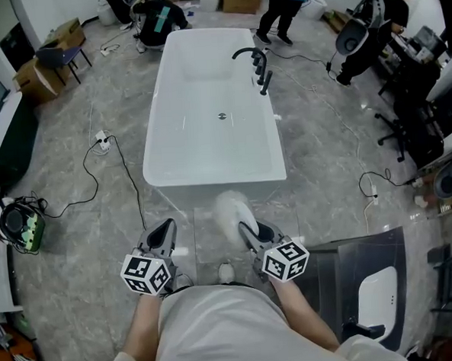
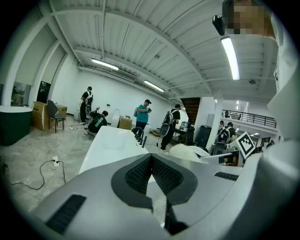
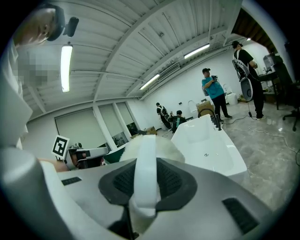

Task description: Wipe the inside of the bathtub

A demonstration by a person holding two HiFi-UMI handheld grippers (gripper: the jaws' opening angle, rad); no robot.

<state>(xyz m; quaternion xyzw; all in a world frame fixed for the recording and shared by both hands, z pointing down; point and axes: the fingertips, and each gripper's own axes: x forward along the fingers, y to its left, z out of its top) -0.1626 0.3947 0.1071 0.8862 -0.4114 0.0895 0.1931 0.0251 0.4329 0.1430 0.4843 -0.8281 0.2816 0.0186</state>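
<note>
The white bathtub (image 1: 210,116) stands lengthwise ahead of me, with a black faucet (image 1: 258,63) on its right rim and a drain (image 1: 222,116) in its floor. My right gripper (image 1: 248,229) is shut on the white handle (image 3: 145,168) of a fluffy white wiping pad (image 1: 232,212), held just short of the tub's near end. My left gripper (image 1: 166,229) hovers beside it, jaws shut with nothing between them (image 2: 151,161). Both are outside the tub. The tub (image 3: 206,150) shows beyond the pad in the right gripper view.
A power strip (image 1: 101,141) with a black cable lies on the floor left of the tub. People (image 1: 280,8) crouch and stand at the tub's far end. Office chairs (image 1: 406,127) crowd the right. A dark tub with a white inside (image 1: 374,293) sits at my right.
</note>
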